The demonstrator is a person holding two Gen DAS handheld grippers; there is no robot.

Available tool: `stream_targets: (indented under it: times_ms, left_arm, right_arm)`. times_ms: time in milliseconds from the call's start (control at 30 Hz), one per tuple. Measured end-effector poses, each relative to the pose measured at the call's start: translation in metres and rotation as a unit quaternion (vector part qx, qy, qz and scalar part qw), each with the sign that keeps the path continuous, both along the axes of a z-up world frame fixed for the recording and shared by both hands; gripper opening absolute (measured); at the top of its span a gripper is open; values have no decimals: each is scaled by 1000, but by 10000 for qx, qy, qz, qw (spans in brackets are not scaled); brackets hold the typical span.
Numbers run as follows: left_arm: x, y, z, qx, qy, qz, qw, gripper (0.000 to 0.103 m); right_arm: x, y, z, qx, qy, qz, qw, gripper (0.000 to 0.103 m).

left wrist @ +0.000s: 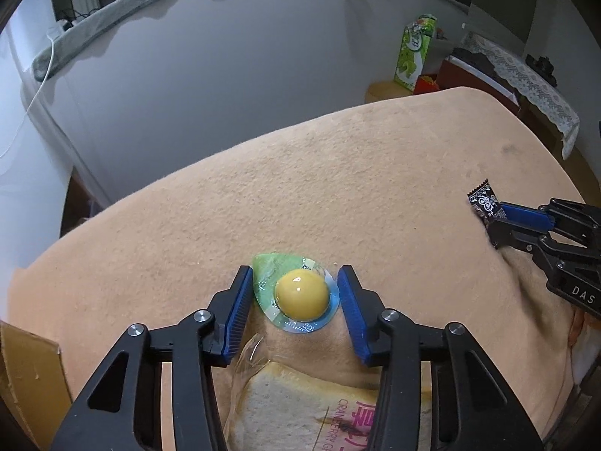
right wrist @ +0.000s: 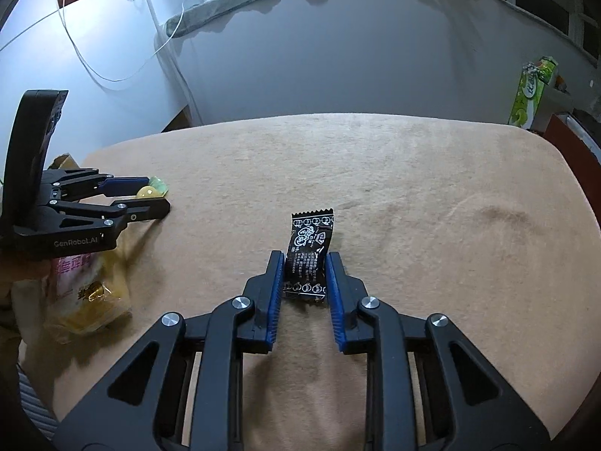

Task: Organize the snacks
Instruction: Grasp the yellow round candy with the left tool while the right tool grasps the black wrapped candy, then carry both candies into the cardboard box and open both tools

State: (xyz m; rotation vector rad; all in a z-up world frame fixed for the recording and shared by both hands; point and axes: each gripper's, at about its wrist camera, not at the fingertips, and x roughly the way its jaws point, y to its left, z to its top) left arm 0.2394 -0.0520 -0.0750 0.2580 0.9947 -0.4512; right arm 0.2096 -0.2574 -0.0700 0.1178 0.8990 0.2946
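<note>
A yellow jelly cup (left wrist: pixel 300 295) with a green and blue foil rim lies on the tan cloth (left wrist: pixel 338 195). My left gripper (left wrist: pixel 295 282) is open and straddles it, pads close on both sides. A wrapped bread slice (left wrist: pixel 308 409) lies under the left gripper. A black candy wrapper (right wrist: pixel 308 257) lies on the cloth in the right wrist view. My right gripper (right wrist: pixel 303 263) has its pads against both sides of the wrapper. From the left view the right gripper (left wrist: pixel 488 214) shows with the wrapper (left wrist: pixel 482 199) sticking out. The left gripper (right wrist: pixel 150 195) also shows in the right view.
A cardboard box (left wrist: pixel 30 372) sits at the left edge of the cloth. A green carton (left wrist: pixel 413 52) stands on a stool beyond the table. A lace-covered cabinet (left wrist: pixel 526 82) is at the far right. A white wall (left wrist: pixel 188 75) lies behind.
</note>
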Motion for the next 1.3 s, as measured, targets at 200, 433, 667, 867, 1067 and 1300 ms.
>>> stream_targets:
  times_ms: [200, 433, 667, 867, 1067, 1300]
  left_arm:
    - [-7, 8, 9, -179, -183, 6, 9997, 33]
    - [-22, 20, 18, -392, -351, 16, 9986, 32]
    - [-31, 25, 25, -567, -446, 55, 9974, 31]
    - [-42, 29, 46, -700, -688, 65, 9951, 31]
    - [-67, 40, 74, -908, -1063, 145, 9901, 31]
    - [-113, 76, 100, -1217, -1525, 505, 9795, 31]
  right_arm:
    - [-5, -3, 3, 37, -153, -28, 9999, 23]
    - [-17, -8, 13, 56, -404, -98, 9991, 23]
    - [-38, -12, 34, 140, -718, -159, 9972, 23]
    - [-52, -13, 54, 153, -961, -207, 9950, 23]
    - [-74, -9, 72, 215, -1210, -172, 9923, 23]
    - [-92, 10, 85, 399, -1442, 52, 9887, 23]
